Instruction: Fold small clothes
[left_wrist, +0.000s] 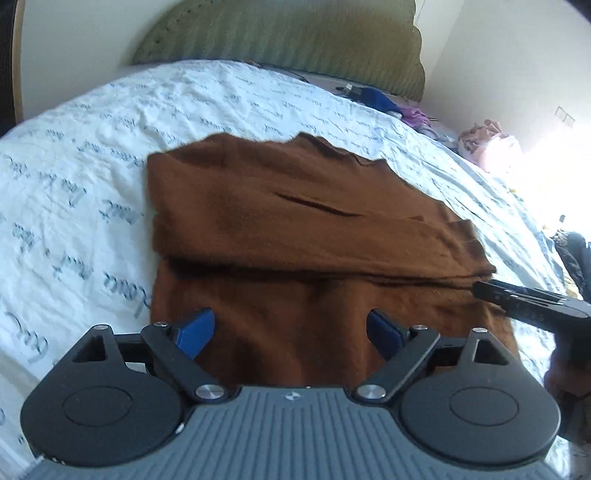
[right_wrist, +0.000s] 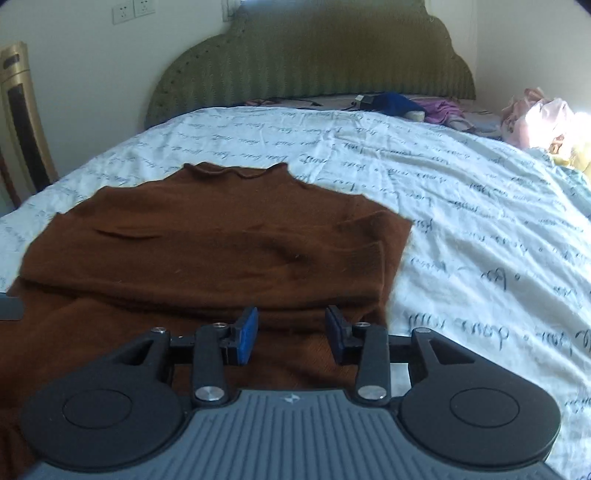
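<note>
sweater (right_wrist: 207, 251) on bed (right_wrist: 480, 229), headboard (right_wrist: 314, 62) behind

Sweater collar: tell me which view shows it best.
The right wrist view: the brown sweater's rolled collar lies centred, its wavy edge sharp against the sheet. The left wrist view shows the collar off-centre and blurred.

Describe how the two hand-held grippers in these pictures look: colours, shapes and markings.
The left hand-held gripper and the right hand-held gripper look alike: a ribbed grey body bearing a small pale emblem, two round black discs at the sides, black link arms with silver pivot screws, and blue textured pads on the fingers. No cables or sleeves show.
</note>
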